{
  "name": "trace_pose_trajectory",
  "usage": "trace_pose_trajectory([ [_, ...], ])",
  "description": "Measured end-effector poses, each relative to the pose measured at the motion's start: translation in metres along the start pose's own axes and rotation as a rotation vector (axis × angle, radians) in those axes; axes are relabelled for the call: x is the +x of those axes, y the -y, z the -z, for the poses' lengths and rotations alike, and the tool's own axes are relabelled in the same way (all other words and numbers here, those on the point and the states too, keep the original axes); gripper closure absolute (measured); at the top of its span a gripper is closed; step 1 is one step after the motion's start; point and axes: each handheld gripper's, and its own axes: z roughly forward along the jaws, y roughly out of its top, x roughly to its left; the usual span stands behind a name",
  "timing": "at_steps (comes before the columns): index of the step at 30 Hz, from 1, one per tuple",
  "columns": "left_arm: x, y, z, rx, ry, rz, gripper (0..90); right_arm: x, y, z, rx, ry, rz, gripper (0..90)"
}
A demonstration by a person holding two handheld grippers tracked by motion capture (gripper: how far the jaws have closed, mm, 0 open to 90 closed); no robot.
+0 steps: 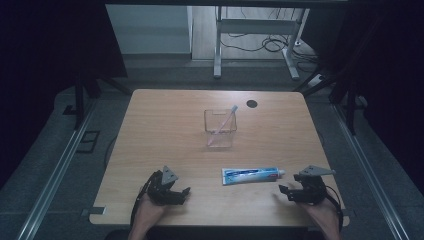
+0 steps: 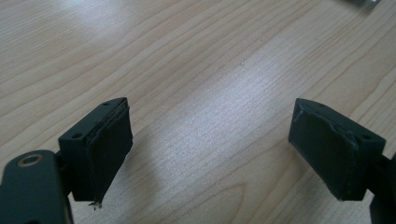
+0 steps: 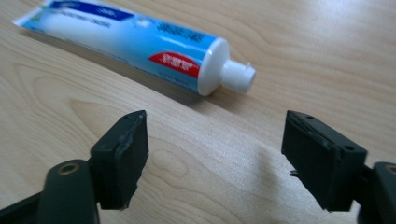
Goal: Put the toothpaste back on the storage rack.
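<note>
The toothpaste tube (image 3: pixel 135 44), light and squashy, looks best pinched near its stiff capped shoulder by the right gripper (image 3: pixel 215 158), whose fingers stand apart and empty, like those of the left gripper (image 2: pixel 210 154).

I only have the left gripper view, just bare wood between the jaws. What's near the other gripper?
Observer: A toothpaste tube lies flat on the table, just ahead of the right gripper, cap toward it.
Operator: Is it gripped?
Observer: No. The right jaws stand apart with nothing between them, short of the cap.
Operator: Anything else on the table?
Observer: A clear box stands at mid table with a toothbrush leaning in it.
Operator: Where's my gripper in all that?
Observer: The left gripper sits at the near edge, left of the tube, jaws open.
</note>
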Motion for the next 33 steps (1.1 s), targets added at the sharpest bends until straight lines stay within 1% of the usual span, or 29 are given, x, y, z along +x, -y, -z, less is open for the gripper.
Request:
trace_pose_trajectory([
  [1, 0.000, 0.000, 0.000, 0.001, 0.000, 0.000, 13.7, -0.001, -0.002, 0.002, 0.003, 0.002, 0.009, 27.4],
  [3, 0.000, 0.001, -0.002, 0.003, 0.002, 0.000, 13.7, -0.002, -0.006, 0.005, 0.001, 0.000, 0.013, 30.5],
  [5, 0.000, 0.001, -0.002, 0.001, 0.003, 0.002, 13.7, -0.004, -0.010, 0.006, -0.004, -0.012, 0.015, 35.5],
  [6, 0.000, 0.001, -0.002, -0.001, 0.001, 0.001, 13.7, -0.005, -0.012, 0.006, -0.002, -0.029, 0.018, 39.1],
  [8, 0.000, 0.001, -0.002, -0.002, 0.001, 0.004, 13.7, -0.006, -0.016, 0.005, 0.000, -0.047, 0.031, 45.1],
  [9, 0.000, 0.001, -0.002, -0.002, 0.001, 0.006, 13.7, -0.006, -0.019, 0.005, -0.003, -0.061, 0.046, 48.3],
  [10, 0.000, 0.001, -0.002, 0.000, 0.000, 0.007, 13.7, -0.006, -0.021, 0.005, -0.006, -0.064, 0.053, 51.9],
  [13, 0.000, 0.000, -0.002, 0.004, 0.003, 0.011, 13.7, -0.007, -0.029, 0.002, -0.010, -0.088, 0.066, 63.1],
  [16, 0.001, 0.001, -0.003, 0.007, 0.011, 0.019, 13.7, -0.008, -0.036, -0.004, 0.002, -0.106, 0.092, 69.2],
  [17, 0.002, 0.001, -0.003, 0.007, 0.014, 0.023, 13.7, -0.009, -0.038, -0.006, 0.013, -0.112, 0.098, 70.4],
  [19, 0.003, 0.000, -0.003, 0.016, 0.019, 0.030, 13.7, -0.008, -0.041, -0.009, 0.021, -0.102, 0.114, 73.0],
  [20, 0.003, 0.001, -0.003, 0.012, 0.023, 0.036, 13.8, -0.008, -0.044, -0.012, 0.020, -0.101, 0.114, 74.5],
  [22, 0.004, 0.000, -0.003, 0.016, 0.025, 0.035, 13.8, -0.008, -0.048, -0.015, 0.012, -0.097, 0.120, 76.4],
  [25, 0.004, 0.000, -0.004, 0.014, 0.029, 0.043, 13.8, -0.007, -0.055, -0.020, 0.007, -0.077, 0.132, 77.4],
  [28, 0.005, 0.000, -0.004, 0.014, 0.032, 0.046, 13.8, -0.008, -0.063, -0.027, 0.026, -0.086, 0.131, 79.3],
  [33, 0.005, 0.000, -0.004, 0.015, 0.033, 0.044, 13.9, -0.013, -0.074, -0.038, 0.069, -0.085, 0.129, 83.2],
])
